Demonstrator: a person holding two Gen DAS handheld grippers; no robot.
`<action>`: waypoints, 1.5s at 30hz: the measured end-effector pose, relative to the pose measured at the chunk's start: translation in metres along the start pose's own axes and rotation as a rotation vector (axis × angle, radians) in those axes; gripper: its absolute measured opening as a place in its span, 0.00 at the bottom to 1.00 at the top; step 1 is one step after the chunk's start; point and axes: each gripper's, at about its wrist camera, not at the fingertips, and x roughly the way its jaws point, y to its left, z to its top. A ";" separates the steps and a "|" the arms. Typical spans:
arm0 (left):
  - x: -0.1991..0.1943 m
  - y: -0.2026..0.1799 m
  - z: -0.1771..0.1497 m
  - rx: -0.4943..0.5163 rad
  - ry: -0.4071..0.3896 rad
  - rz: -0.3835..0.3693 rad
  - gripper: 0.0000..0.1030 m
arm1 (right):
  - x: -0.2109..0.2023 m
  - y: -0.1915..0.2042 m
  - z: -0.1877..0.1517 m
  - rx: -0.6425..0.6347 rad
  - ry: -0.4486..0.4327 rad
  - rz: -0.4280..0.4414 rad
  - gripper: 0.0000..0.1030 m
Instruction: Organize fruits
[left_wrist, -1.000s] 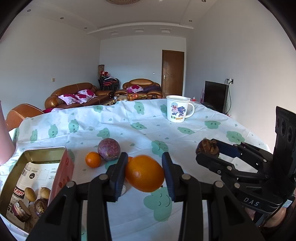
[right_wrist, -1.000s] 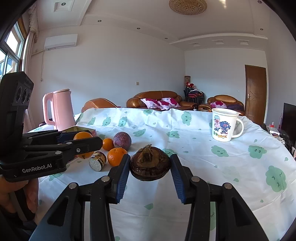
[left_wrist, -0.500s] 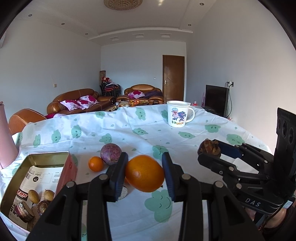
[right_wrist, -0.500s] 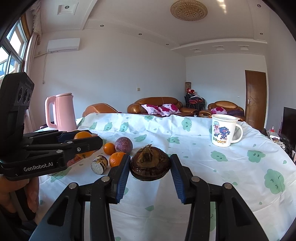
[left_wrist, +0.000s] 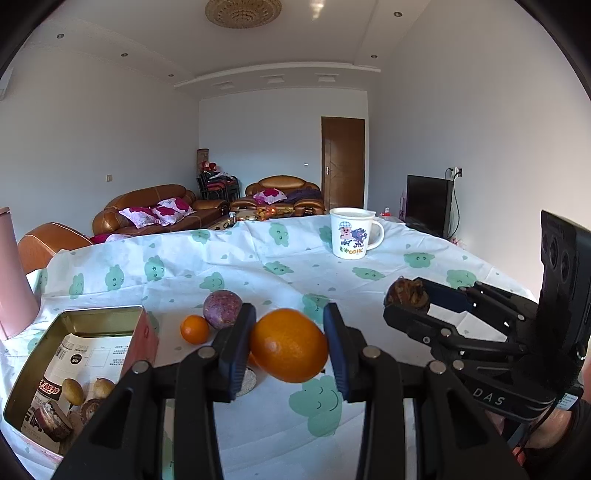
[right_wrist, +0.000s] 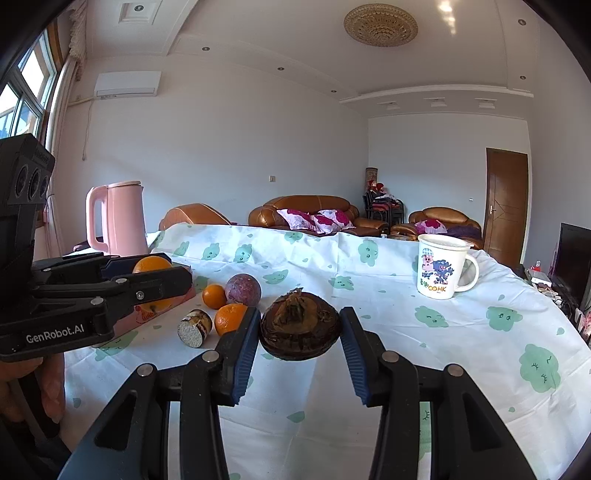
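My left gripper (left_wrist: 290, 345) is shut on a large orange (left_wrist: 289, 345) and holds it above the table. It also shows in the right wrist view (right_wrist: 151, 271). My right gripper (right_wrist: 299, 334) is shut on a dark brown wrinkled fruit (right_wrist: 300, 329), also held above the table; this fruit shows in the left wrist view (left_wrist: 407, 293). On the cloth lie a purple passion fruit (right_wrist: 243, 289), two small oranges (right_wrist: 214, 296) (right_wrist: 229, 318) and a cut brown piece (right_wrist: 195, 328). An open tin box (left_wrist: 79, 350) sits at the left with several small items inside.
A white cartoon mug (right_wrist: 445, 271) stands at the far right of the table. A pink kettle (right_wrist: 120, 219) stands at the far left. The table carries a white cloth with green prints (right_wrist: 443, 350). Sofas stand beyond the table.
Both grippers have risen a little with their fruits still held; the table sits lower in both views. The fruits on the cloth have not moved.
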 end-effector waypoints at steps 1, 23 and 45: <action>-0.001 0.002 0.000 -0.005 0.003 0.001 0.38 | 0.001 0.001 0.002 0.005 0.006 0.008 0.45; -0.029 0.115 -0.001 -0.179 0.019 0.131 0.38 | 0.071 0.102 0.070 -0.090 0.148 0.253 0.45; -0.024 0.216 -0.032 -0.312 0.190 0.272 0.38 | 0.150 0.203 0.052 -0.217 0.352 0.407 0.45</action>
